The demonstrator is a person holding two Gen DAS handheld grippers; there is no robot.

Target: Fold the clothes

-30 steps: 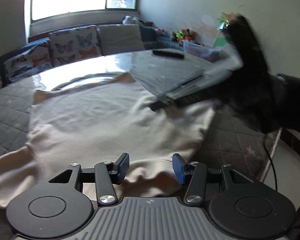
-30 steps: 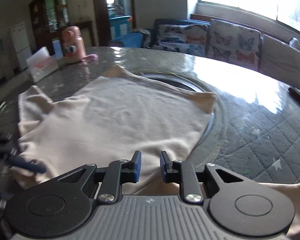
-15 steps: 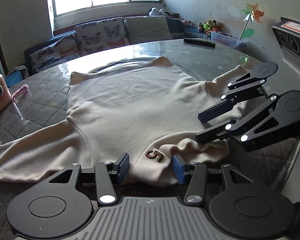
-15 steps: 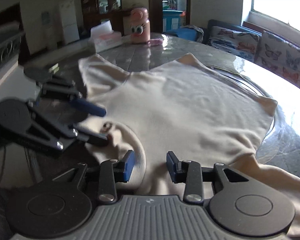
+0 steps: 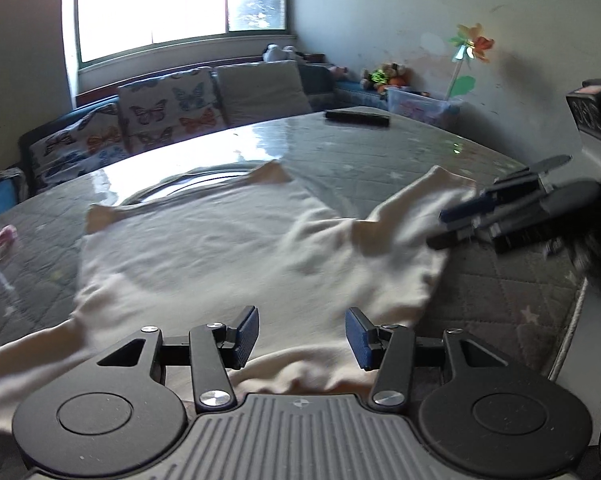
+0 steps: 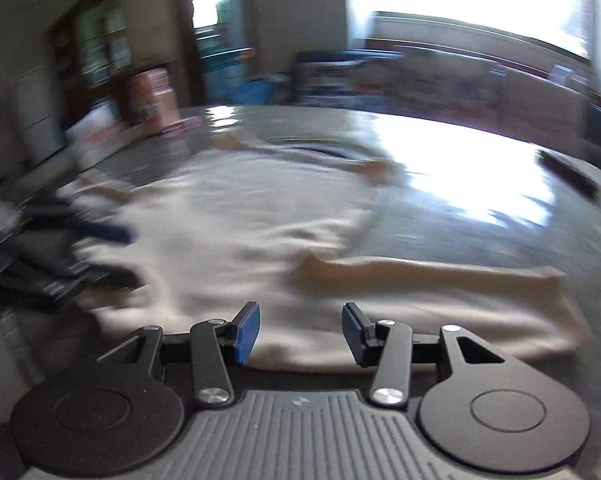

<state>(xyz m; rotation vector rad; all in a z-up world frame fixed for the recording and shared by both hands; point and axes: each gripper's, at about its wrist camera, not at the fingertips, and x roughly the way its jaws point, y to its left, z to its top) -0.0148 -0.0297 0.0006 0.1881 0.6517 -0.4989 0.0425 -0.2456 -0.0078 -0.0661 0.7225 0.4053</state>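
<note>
Setting up the first fold of the cream long-sleeved cotton top [image 5: 236,256], spread flat on the grey quilted table [image 5: 380,160].

My left gripper [image 5: 302,330] hangs spread above the hem (nothing pinched); my right gripper [image 6: 300,330] is opening, empty, beside the sleeve [image 6: 440,276], which I judge it must pinch next.

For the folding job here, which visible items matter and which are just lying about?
Job: cream sweater spread on the table; left claw, open; right claw, opening, nothing gripped.

Lying about: black remote, butterfly cushions, pinwheel.
</note>
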